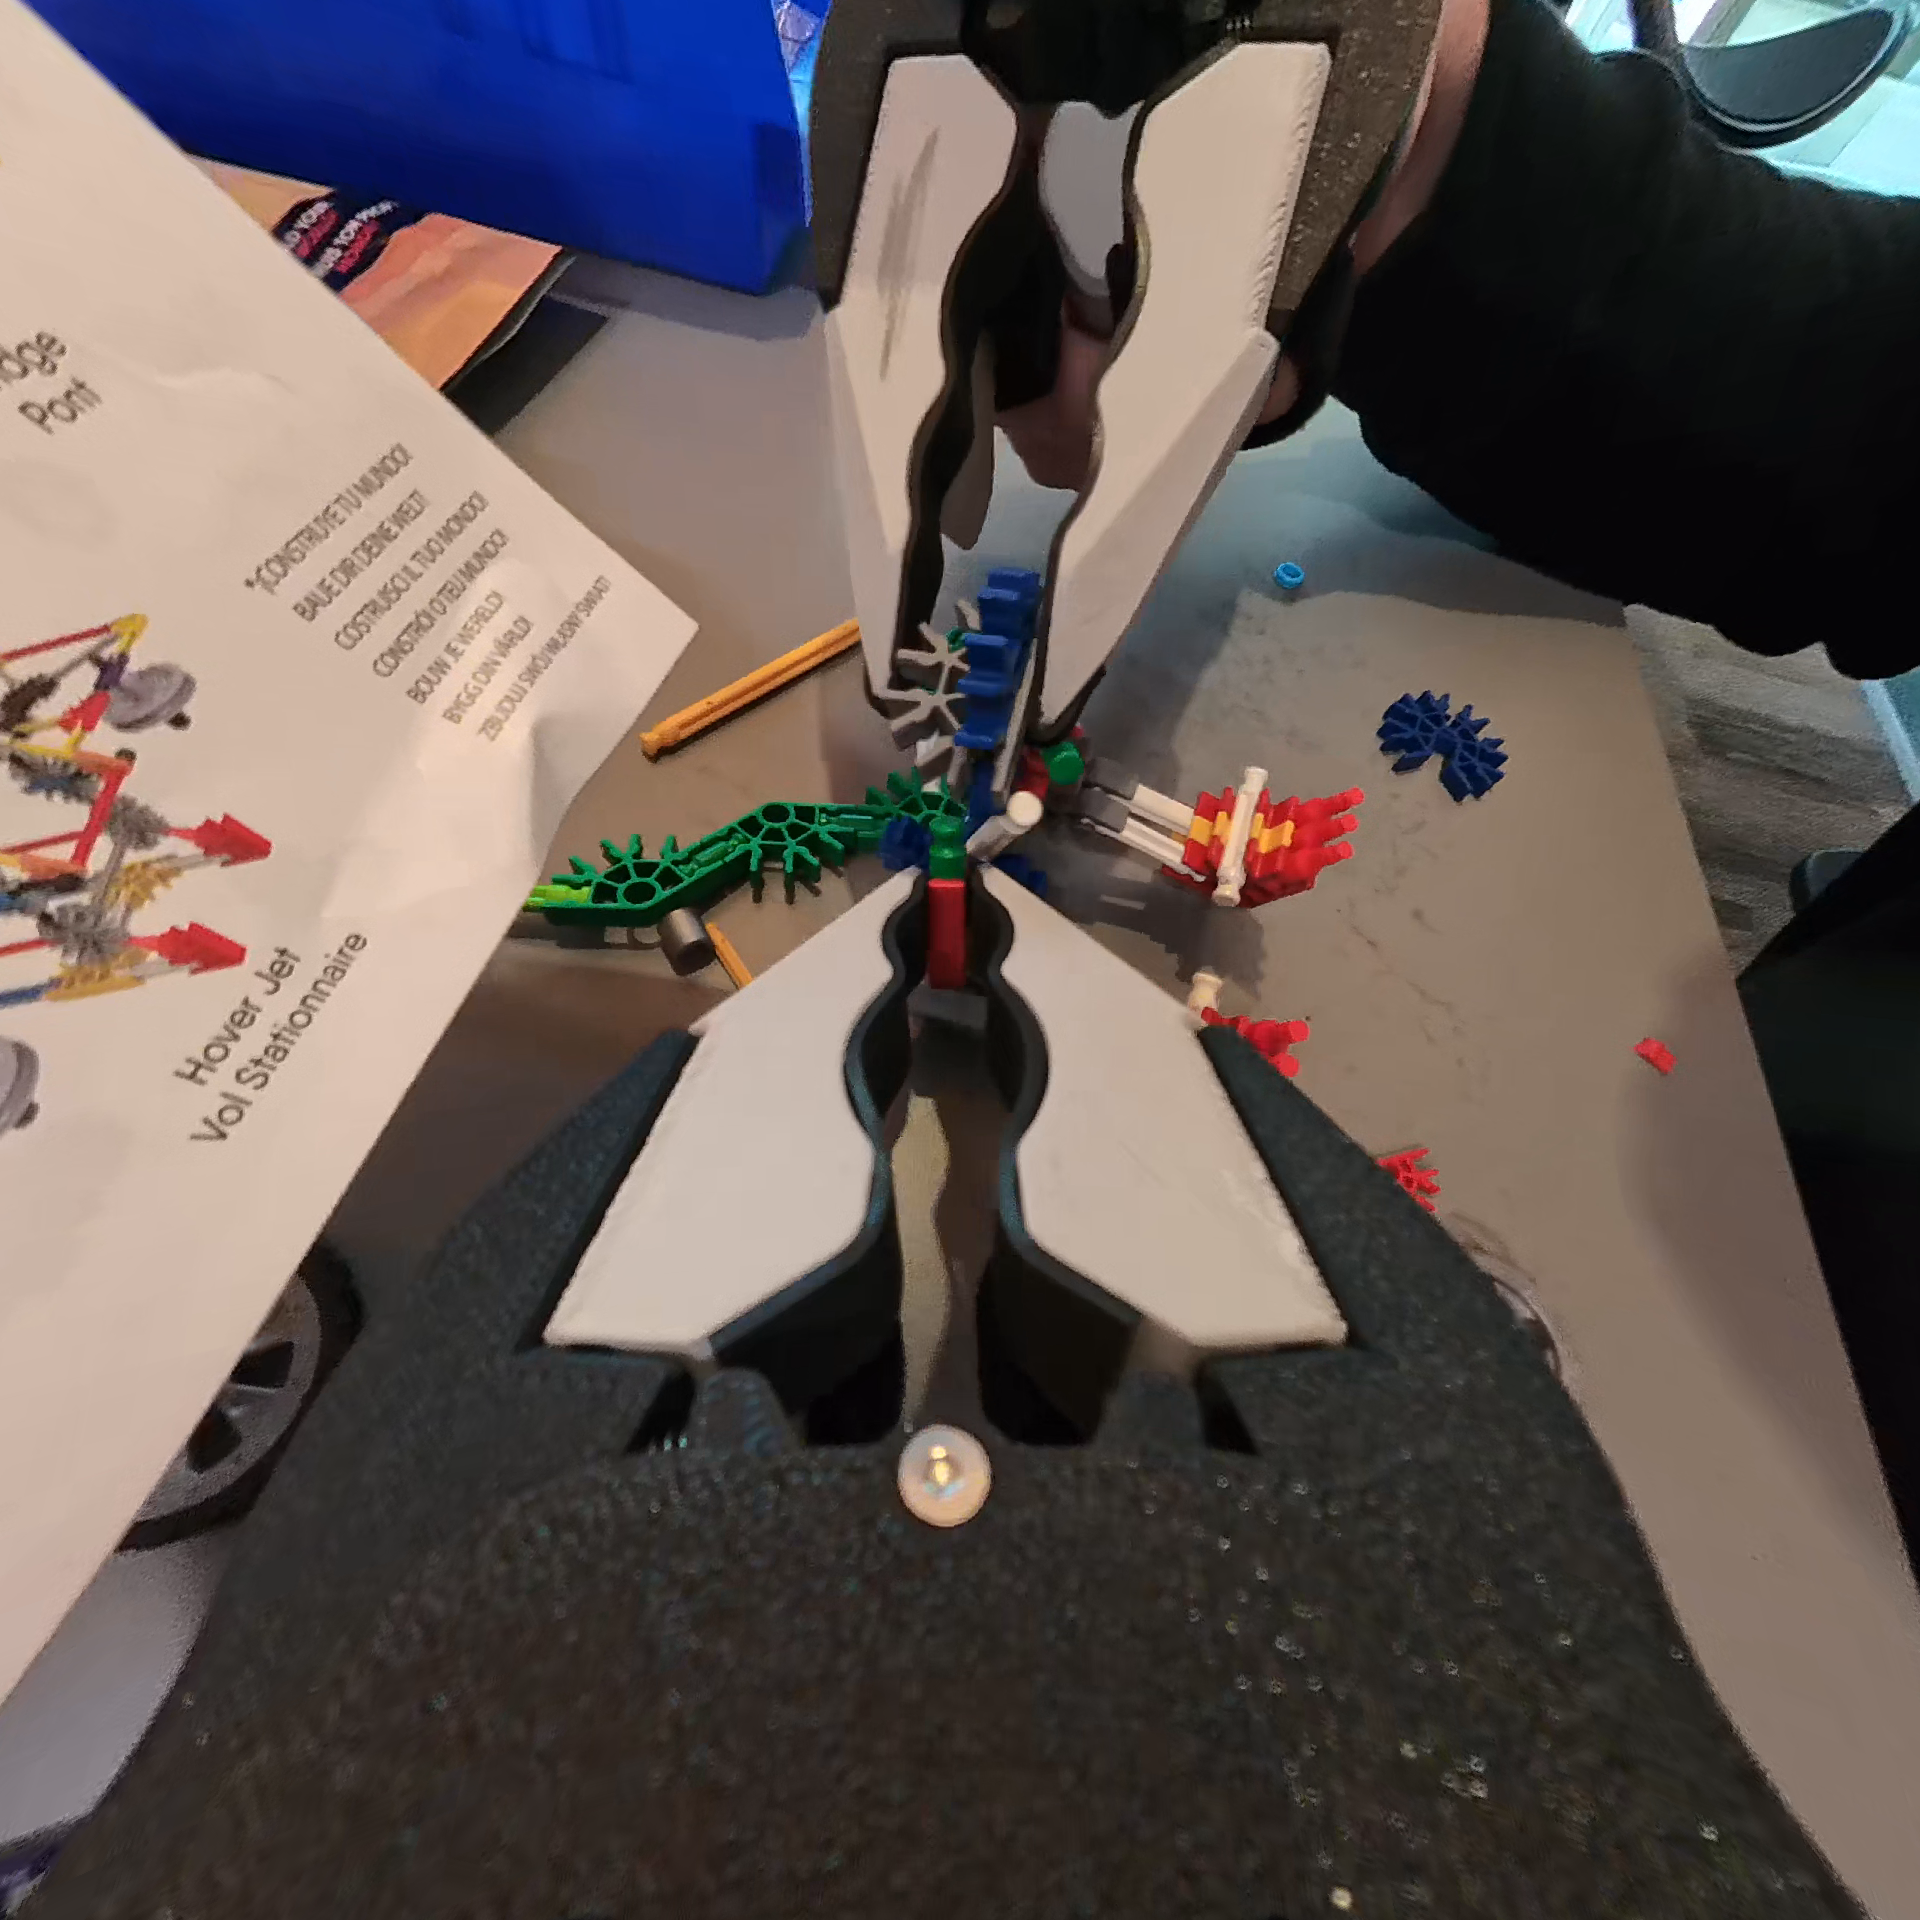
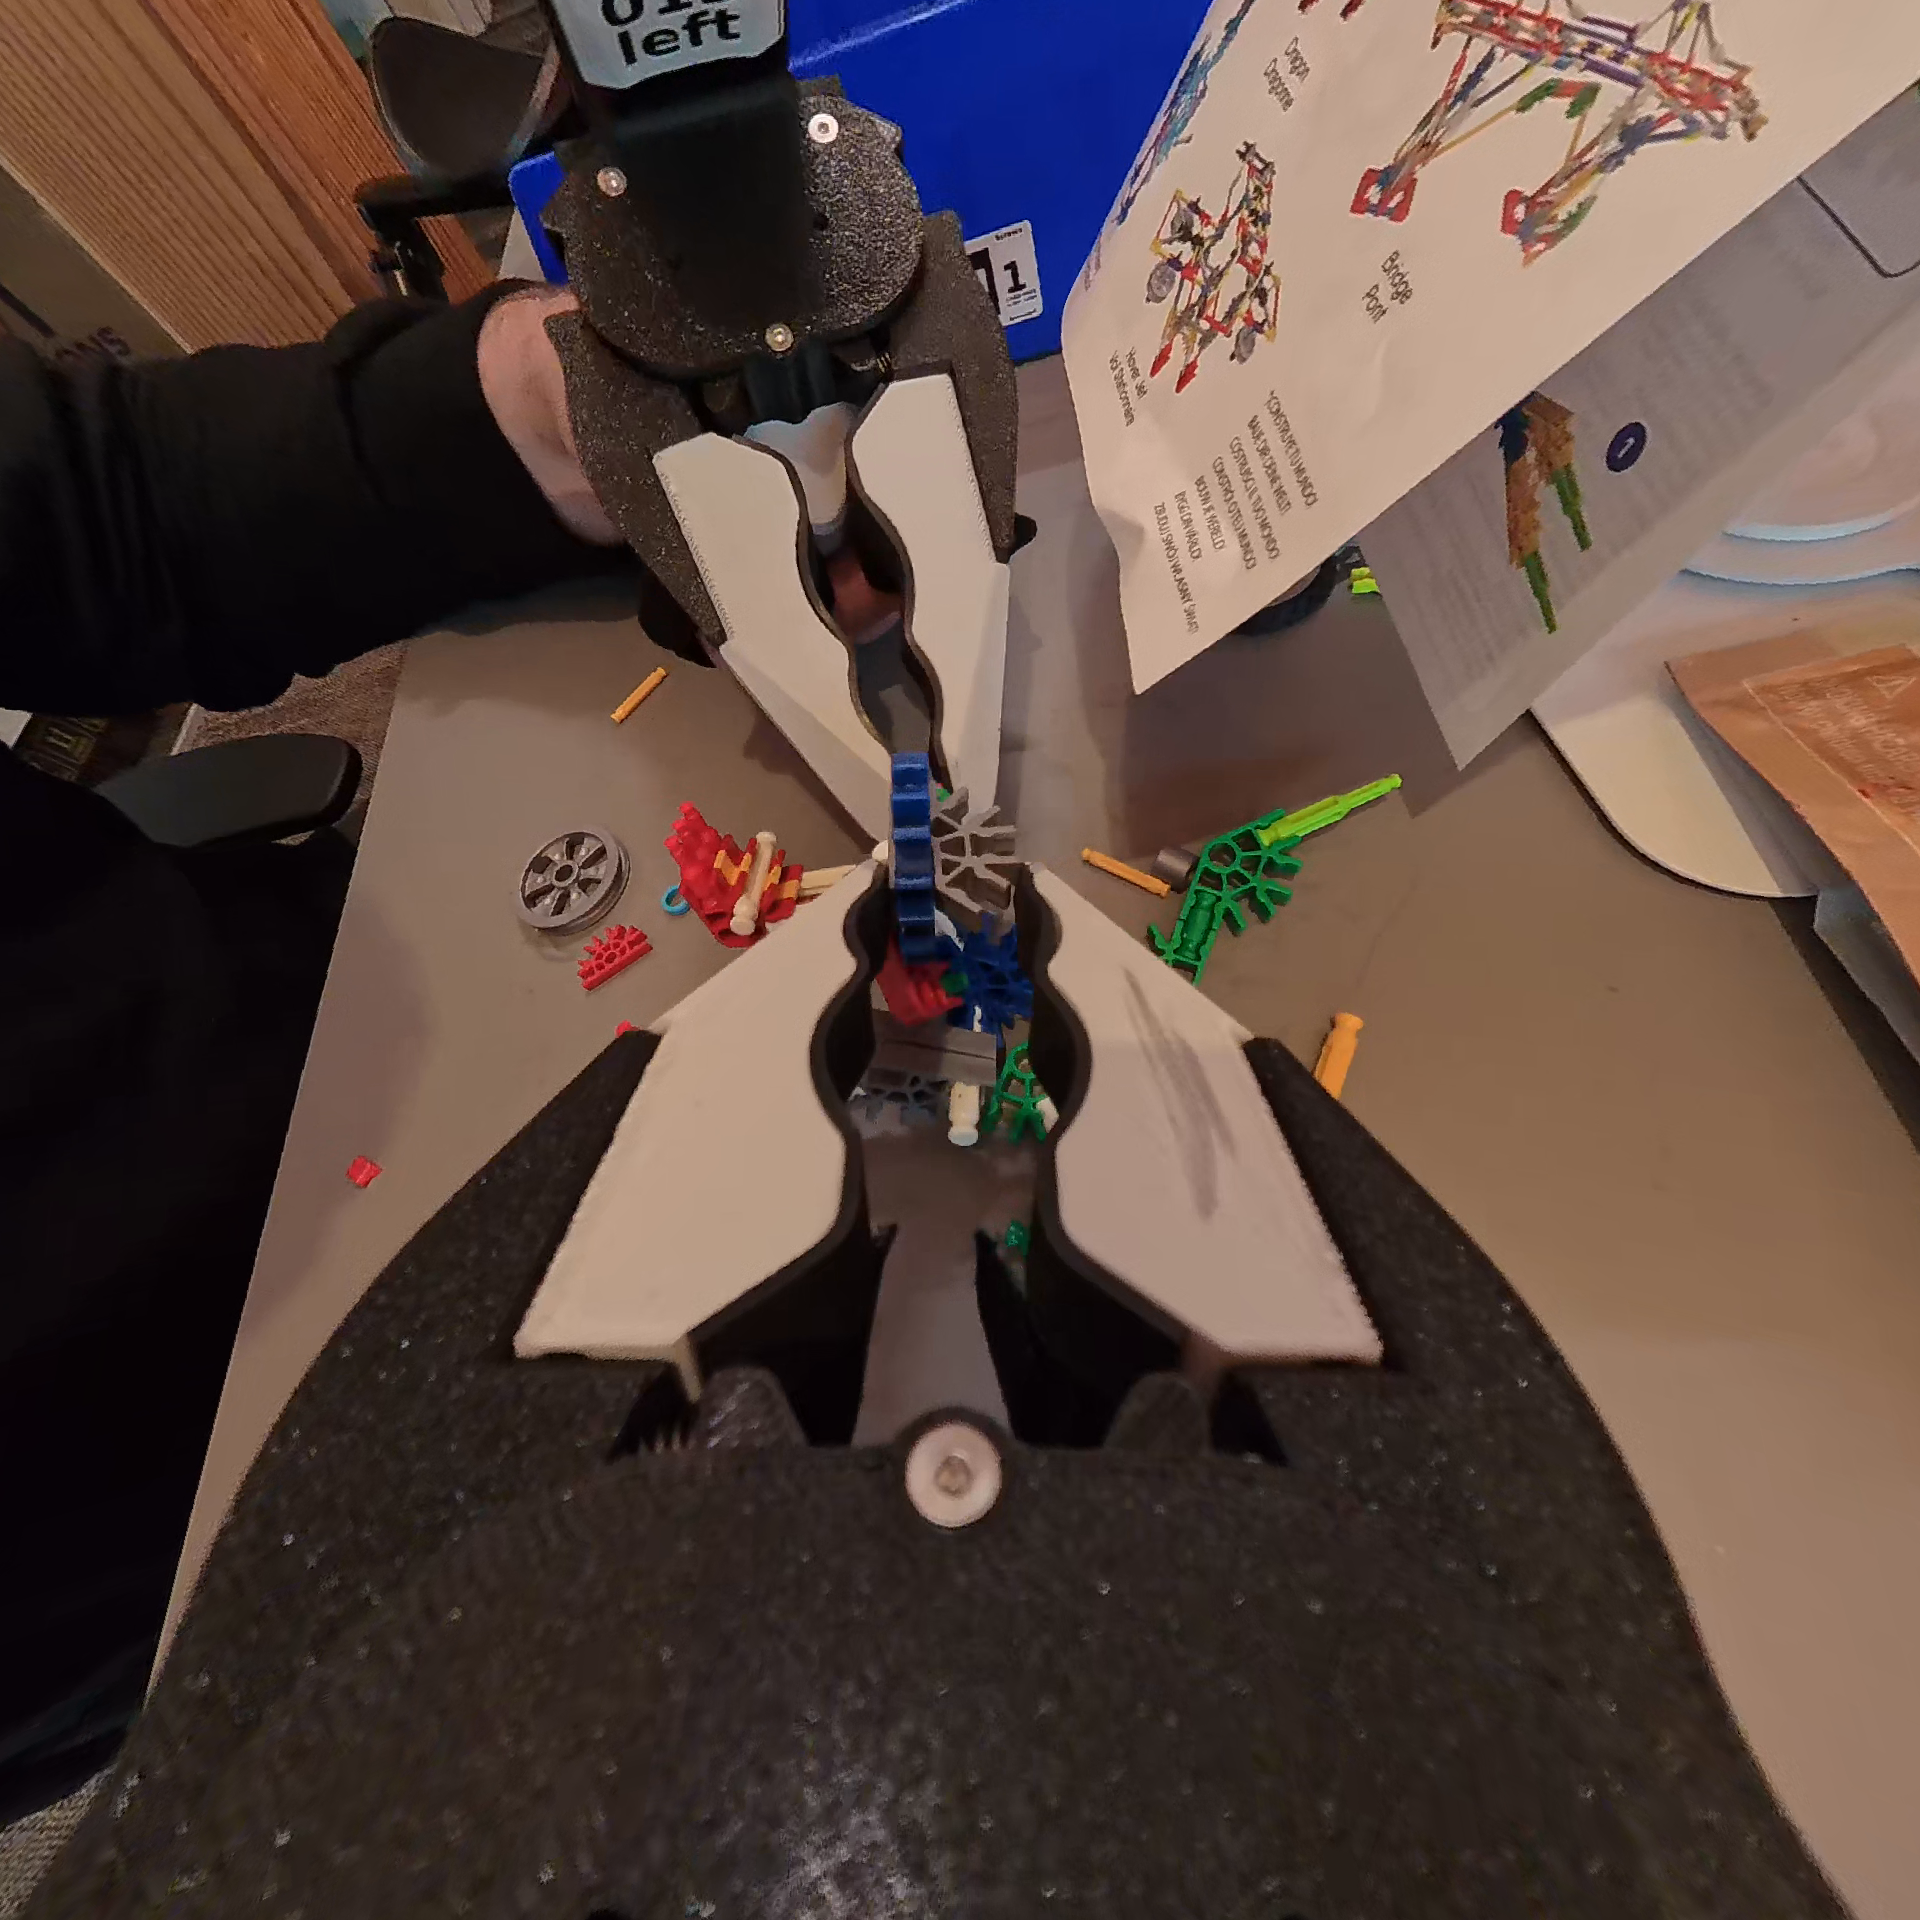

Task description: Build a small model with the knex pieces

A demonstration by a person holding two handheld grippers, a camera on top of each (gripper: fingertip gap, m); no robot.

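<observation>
My left gripper (image 1: 948, 891) is shut on a red rod (image 1: 945, 927) with a green end, part of a small toy assembly of rods and connectors held just above the grey table (image 1: 1475, 977). My right gripper (image 2: 951, 875) comes in from the opposite side and is shut on a blue gear (image 2: 909, 831) and a grey snowflake connector (image 2: 975, 852) on the same assembly. In the left wrist view the right gripper (image 1: 977, 717) points down from the top, and its tips nearly meet mine. The left gripper (image 2: 930, 779) shows at the top of the right wrist view.
A green connector chain (image 1: 727, 852), a red bundle with white rods (image 1: 1268, 831), a blue connector (image 1: 1444, 743), an orange rod (image 1: 748, 691) and a grey wheel (image 2: 571, 878) lie on the table. A printed instruction sheet (image 1: 260, 623) leans at the left. A blue bin (image 2: 987, 156) stands behind. My two grippers' fingertips are within a few centimetres of each other. The green connector chain (image 1: 727, 852) is about equally far from each gripper, around 6 centimeters. It is also in sight in the right wrist view (image 2: 1185, 934).
</observation>
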